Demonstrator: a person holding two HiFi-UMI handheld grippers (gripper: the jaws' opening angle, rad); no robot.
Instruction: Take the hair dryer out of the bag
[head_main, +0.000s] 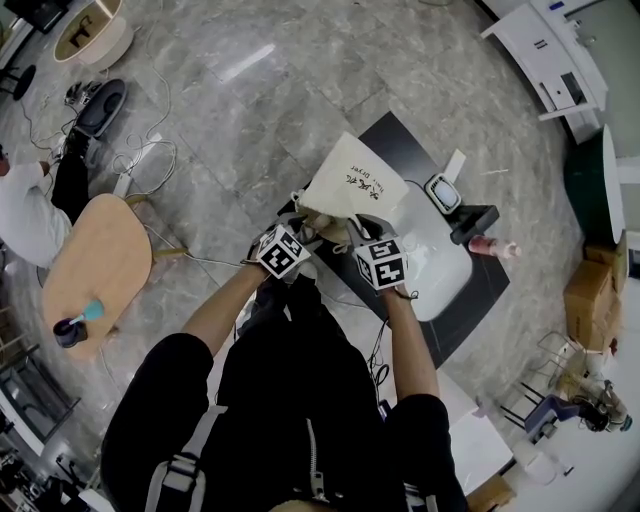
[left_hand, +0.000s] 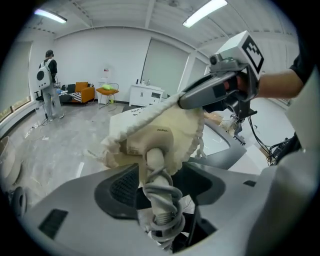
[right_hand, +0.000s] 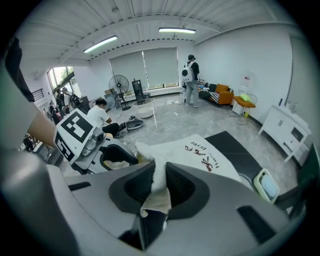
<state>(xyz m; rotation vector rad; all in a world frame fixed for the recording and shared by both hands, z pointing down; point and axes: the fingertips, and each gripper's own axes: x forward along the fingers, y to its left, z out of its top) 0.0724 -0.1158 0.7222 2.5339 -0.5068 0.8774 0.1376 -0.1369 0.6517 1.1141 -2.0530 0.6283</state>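
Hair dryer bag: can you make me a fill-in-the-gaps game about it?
1. The right gripper has its jaws ____ on the edge of the bag.
2. The handle of the hair dryer lies between the jaws of the left gripper, with a ____ wound round it.
3. The hair dryer's head sits ____ the bag.
Missing words: shut; cord; inside.

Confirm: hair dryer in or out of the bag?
Partly out: the hair dryer's cord-wrapped handle pokes from the bag between the left gripper's jaws; body mostly covered.
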